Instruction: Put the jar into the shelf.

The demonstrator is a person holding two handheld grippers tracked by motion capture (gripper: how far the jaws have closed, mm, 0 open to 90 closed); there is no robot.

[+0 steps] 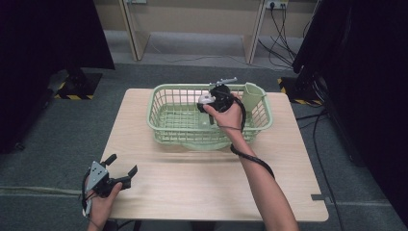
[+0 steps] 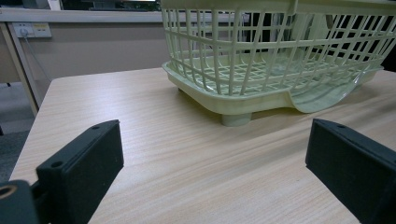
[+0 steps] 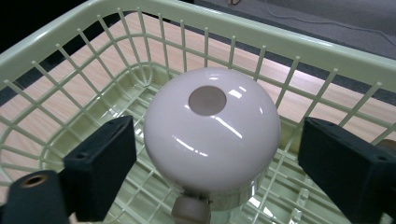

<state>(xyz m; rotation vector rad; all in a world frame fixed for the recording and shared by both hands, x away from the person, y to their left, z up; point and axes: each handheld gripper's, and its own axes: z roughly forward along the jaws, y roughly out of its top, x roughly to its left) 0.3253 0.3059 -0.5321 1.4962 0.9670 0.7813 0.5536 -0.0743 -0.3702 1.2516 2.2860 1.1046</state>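
Note:
A pale green plastic basket stands on the far half of the wooden table. Inside it, toward the back right, is a glossy white dome with a grey round spot on top; it looks like an upturned bowl. My right gripper reaches down into the basket, open, with one jaw on each side of the dome and small gaps between. In the high view the right gripper sits over the basket's back right part. My left gripper is open near the table's front left corner, holding nothing, and faces the basket.
A green cup-shaped holder hangs at the basket's back right corner. A clear drip tray lies under the basket. Black stands and cables occupy the floor behind the table.

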